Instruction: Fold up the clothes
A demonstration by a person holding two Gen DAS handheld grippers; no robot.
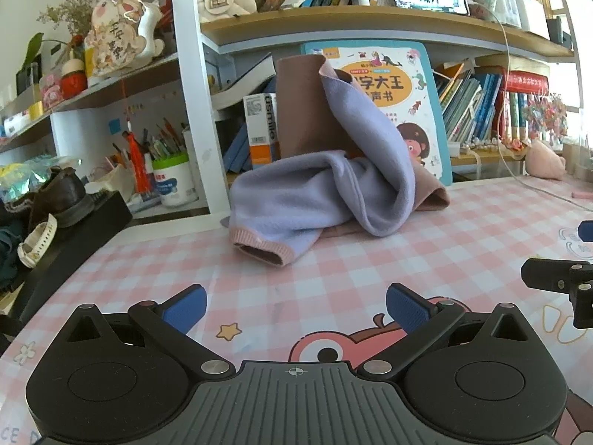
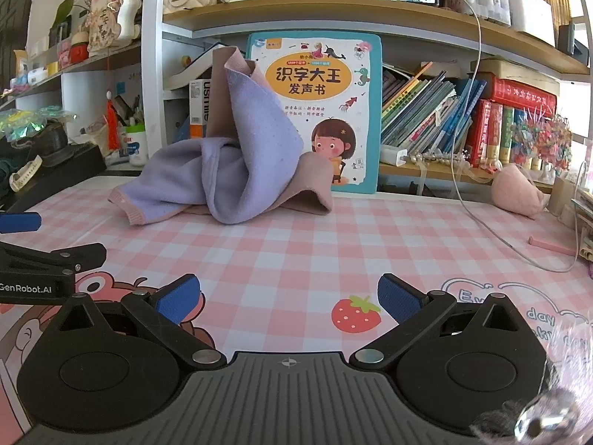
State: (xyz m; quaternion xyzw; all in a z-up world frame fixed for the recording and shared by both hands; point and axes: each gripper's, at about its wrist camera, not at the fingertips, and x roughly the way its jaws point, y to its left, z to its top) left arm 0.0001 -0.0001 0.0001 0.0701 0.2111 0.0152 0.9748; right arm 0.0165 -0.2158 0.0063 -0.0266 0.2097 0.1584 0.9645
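A crumpled garment (image 1: 318, 185), lilac inside and dusty pink outside with a ribbed pink cuff, lies heaped at the back of the pink checked table mat (image 1: 333, 270), partly propped up against a children's book (image 1: 400, 85). It also shows in the right wrist view (image 2: 237, 170). My left gripper (image 1: 295, 307) is open and empty, well short of the garment. My right gripper (image 2: 289, 302) is open and empty, also short of it and to its right. Each gripper shows at the edge of the other's view.
Bookshelves full of books (image 2: 426, 111) stand behind the table. A white cable (image 2: 481, 215) trails over the mat at the right near a pink plush toy (image 2: 515, 189). A pen cup (image 1: 174, 181) and black box with clutter (image 1: 66, 222) sit at the left.
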